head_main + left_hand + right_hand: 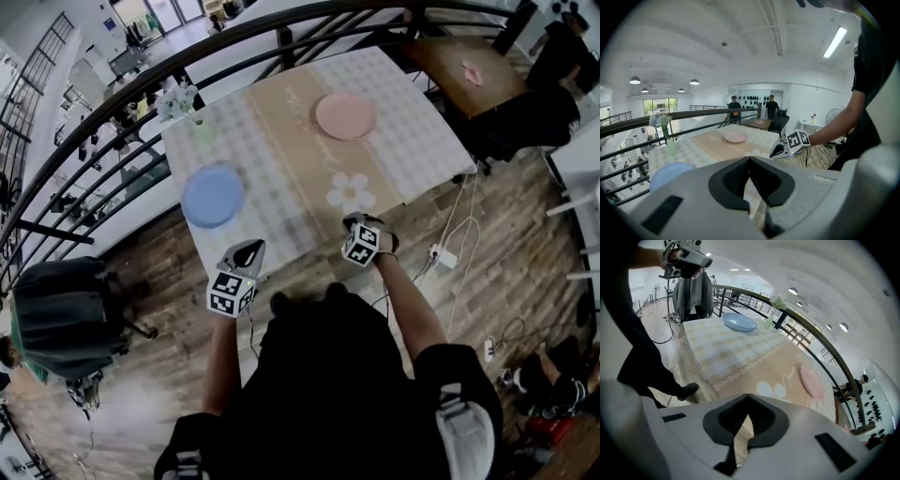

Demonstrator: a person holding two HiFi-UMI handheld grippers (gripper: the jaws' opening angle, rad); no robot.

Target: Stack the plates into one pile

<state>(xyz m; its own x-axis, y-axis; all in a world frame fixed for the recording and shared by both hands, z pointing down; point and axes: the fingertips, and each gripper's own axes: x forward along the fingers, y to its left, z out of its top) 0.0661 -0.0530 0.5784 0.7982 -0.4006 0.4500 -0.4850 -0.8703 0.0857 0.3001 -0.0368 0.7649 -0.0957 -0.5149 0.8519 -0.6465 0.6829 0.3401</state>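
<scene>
1. The worktop (412,141) is covered by a cloth that looks loose. A hand-held gripper dragged across it could ruck the fabric and shift whatever lies on it.
2. The blue plate (213,196) lies flat near the worktop's left edge. The pink plate (345,116) lies flat on the beige runner toward the far side, well apart from it. Whichever one is carried could slip from a rim-only grip on the way. The blue one, if nudged, could slide off the edge toward the railing.
3. The left hand-held gripper (248,251) and the right hand-held gripper (356,223) hang at the near edge, both clenched on nothing. Reaching a plate with the jaws together would push it rather than grip it.
4. The flower vase (178,101) at the far left corner could topple if an arm swings wide.
</scene>
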